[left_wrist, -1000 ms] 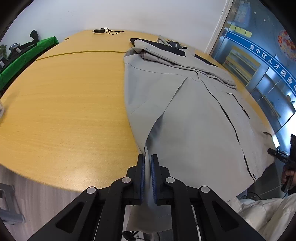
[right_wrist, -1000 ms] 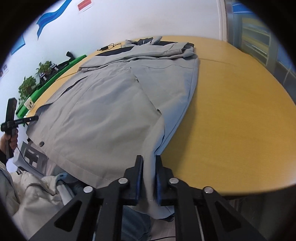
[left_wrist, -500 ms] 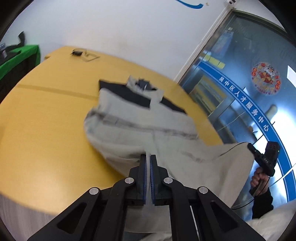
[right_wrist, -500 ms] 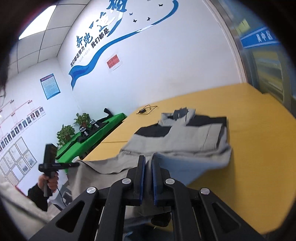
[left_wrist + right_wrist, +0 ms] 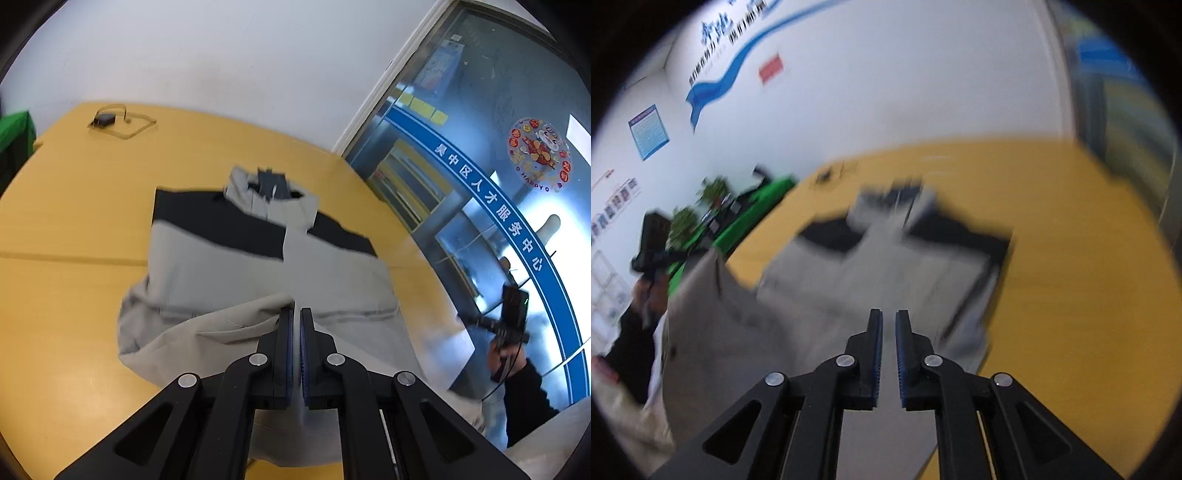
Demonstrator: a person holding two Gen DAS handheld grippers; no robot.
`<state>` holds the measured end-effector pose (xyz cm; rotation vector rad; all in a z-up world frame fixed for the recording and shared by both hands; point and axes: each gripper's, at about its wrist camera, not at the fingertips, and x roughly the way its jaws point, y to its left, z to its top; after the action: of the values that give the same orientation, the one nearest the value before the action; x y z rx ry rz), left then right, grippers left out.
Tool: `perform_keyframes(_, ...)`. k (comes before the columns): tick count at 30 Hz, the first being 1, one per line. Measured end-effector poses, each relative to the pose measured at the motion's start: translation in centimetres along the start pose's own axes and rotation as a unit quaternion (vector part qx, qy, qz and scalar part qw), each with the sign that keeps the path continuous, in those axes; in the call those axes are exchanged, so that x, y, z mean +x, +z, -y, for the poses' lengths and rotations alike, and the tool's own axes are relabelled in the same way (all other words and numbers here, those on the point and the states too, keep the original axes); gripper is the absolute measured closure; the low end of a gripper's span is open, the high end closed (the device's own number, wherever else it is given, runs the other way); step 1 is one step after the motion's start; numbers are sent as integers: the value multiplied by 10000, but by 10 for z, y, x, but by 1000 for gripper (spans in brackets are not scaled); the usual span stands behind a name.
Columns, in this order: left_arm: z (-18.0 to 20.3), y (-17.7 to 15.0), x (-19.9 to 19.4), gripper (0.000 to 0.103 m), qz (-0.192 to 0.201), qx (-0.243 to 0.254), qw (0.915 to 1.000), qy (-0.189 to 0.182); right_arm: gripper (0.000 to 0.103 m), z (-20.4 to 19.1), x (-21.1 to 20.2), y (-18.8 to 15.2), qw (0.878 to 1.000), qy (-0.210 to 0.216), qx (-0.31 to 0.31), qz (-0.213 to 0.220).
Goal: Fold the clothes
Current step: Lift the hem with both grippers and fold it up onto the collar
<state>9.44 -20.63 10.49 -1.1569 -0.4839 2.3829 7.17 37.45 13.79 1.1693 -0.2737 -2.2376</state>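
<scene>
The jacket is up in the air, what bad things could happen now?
The left gripper pinches only a thin edge of the gray jacket, so the hem might slip out. The right gripper shows a slight gap; whether it grips is unclear, so that corner may drop crooked. Loose cloth hangs past the table edge and could drag the jacket off.

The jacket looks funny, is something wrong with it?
Not damaged, only mid-fold. The left tool is shut on the jacket hem, lifted toward the collar, so the bottom bunches unevenly on the yellow table. The right view is blurred; the right tool shows a small gap.
</scene>
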Motion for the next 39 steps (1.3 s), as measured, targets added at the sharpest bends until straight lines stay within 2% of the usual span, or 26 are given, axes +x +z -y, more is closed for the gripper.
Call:
perform_keyframes(1,-4,-10,-1,100,-90,-70,9999,9,65,7,6,-21,9993,206,188,-268)
perform_keyframes(3,-9,-33,-1,100,-247,-174,9995,93,51,19,13,-89,9926,547,738,-788)
perform_keyframes(6,-17,-61,-5,100,-433,-328,9984,177,43,29,14,-178,9749,1108,1582,-1108)
perform_keyframes(7,-17,-67,-6,100,-451,-353,9982,183,38,28,15,-196,9703,1222,1762,-1121)
perform_keyframes(9,-15,-75,-8,100,-454,-385,9981,181,35,25,21,-230,9611,1426,2089,-1110)
perform_keyframes(12,-6,-79,-12,100,-425,-279,9984,237,34,21,40,-251,9512,1706,2325,-1097)
perform_keyframes(15,5,-84,-17,100,-398,-121,9987,297,34,23,58,-249,9508,1823,2286,-1021)
perform_keyframes(20,11,-93,-23,100,-344,-79,9989,321,32,34,78,-249,9600,1481,2165,-979)
perform_keyframes(24,9,-99,-23,100,-339,-124,9987,347,35,20,84,-235,9658,1652,1779,-910)
perform_keyframes(26,10,-101,-24,100,-352,-90,9987,359,63,7,81,-221,9714,1771,1376,-784)
perform_keyframes(27,11,-101,-24,100,-362,-57,9987,364,98,2,79,-216,9727,1786,1264,-772)
perform_keyframes(30,10,-101,-26,100,-386,-14,9986,356,99,-13,63,-190,9780,1806,876,-567)
perform_keyframes(33,7,-98,-26,100,-374,-44,9988,314,99,-28,34,-161,9777,2019,580,59)
perform_keyframes(35,5,-93,-28,100,-300,-96,9993,221,99,-41,11,-126,9731,2156,316,748)
perform_keyframes(37,3,-85,-30,100,-189,-148,9996,119,99,-55,-7,-84,9681,2129,-92,1318)
perform_keyframes(39,-3,-61,-31,100,24,-201,9998,61,99,-67,-16,-44,9639,1996,-452,1701)
